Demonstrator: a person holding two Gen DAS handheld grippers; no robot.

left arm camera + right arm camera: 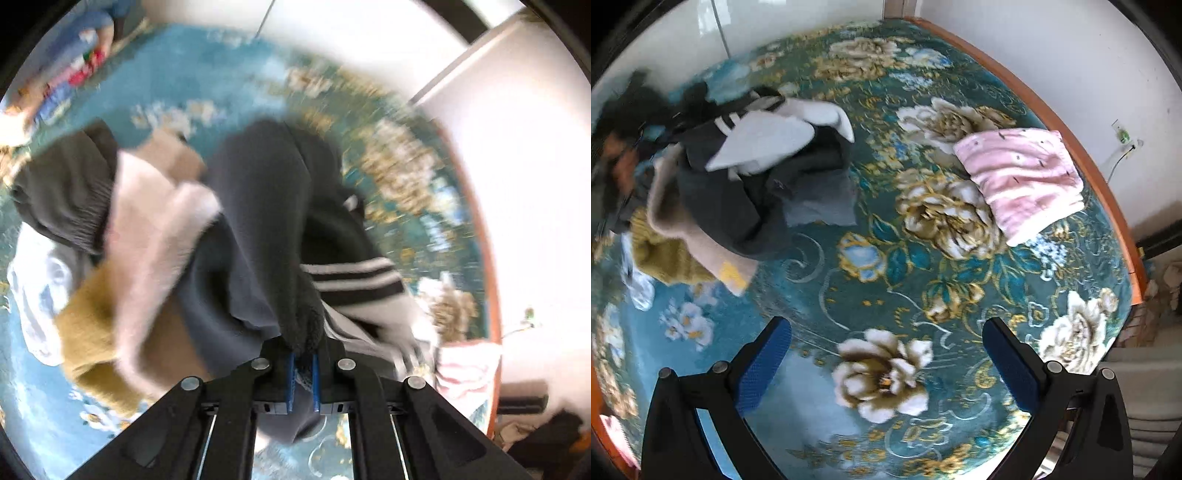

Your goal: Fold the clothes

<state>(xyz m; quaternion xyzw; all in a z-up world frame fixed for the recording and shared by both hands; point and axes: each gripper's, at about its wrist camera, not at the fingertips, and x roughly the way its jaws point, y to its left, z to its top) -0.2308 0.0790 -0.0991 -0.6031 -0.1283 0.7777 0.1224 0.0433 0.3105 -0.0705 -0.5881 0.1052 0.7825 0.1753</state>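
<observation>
A teal floral blanket covers the bed, edged by an orange wooden frame. On it lie a folded pink garment and a jumbled clothes pile, well apart.

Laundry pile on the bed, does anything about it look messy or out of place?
Yes. The pile is a jumbled heap on the floral bedspread, garments tangled, unlike the pink cloth lying neatly folded to its right. The left gripper is shut on a dark garment; the right gripper hangs open, empty.
</observation>
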